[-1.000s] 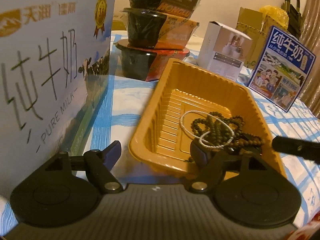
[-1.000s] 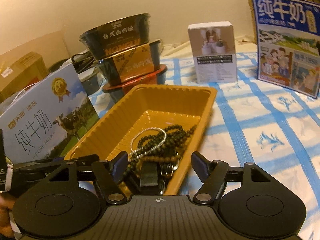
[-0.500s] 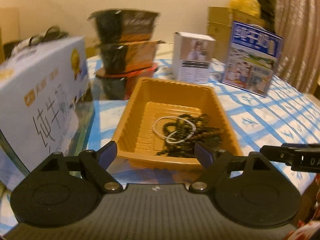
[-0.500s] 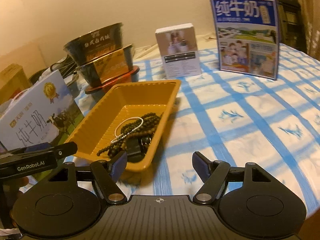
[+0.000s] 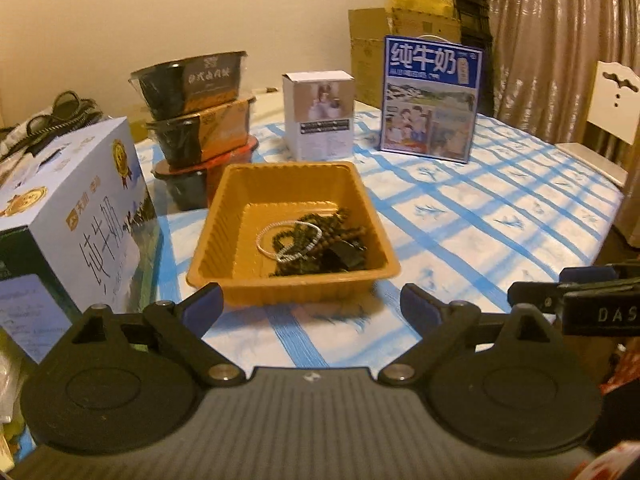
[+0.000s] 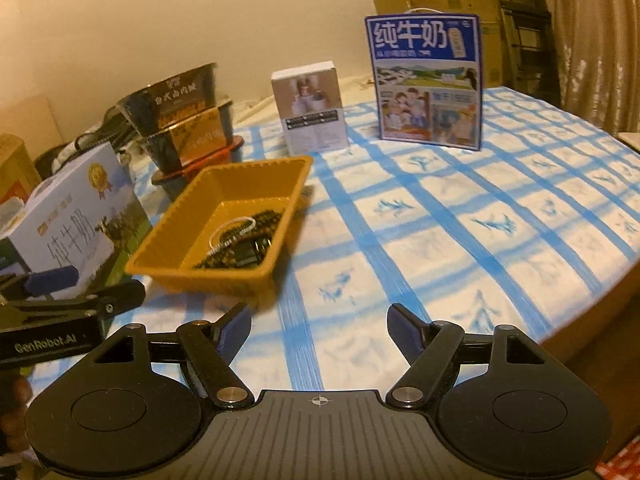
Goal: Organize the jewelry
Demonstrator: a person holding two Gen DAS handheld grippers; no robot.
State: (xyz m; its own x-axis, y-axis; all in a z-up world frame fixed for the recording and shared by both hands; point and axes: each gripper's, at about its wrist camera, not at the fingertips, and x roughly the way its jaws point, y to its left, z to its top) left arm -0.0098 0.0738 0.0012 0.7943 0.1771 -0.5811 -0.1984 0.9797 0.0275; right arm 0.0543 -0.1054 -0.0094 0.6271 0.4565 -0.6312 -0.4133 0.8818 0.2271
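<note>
My left claw [image 5: 310,304]: wide apart, nothing between the fingers. The jaws have just been opening. It sits at the bottom of the left view, just in front of the tray.
My right claw [image 6: 318,326]: wide apart too, holding nothing, jaws just opened more. It is over bare tablecloth [image 6: 460,232], to the right of the tray.
Tray [image 5: 240,196]: orange, in the middle of the left view, flat on the blue checked cloth.
Jewelry: a silver chain [image 5: 289,236] lies on top of dark beads [image 5: 340,232], in the near right part of the tray.
Behind the tray: stacked bowls [image 5: 196,108], a white box [image 5: 319,114], a blue milk box [image 5: 430,98].
Far left: a big milk carton [image 5: 76,216].
</note>
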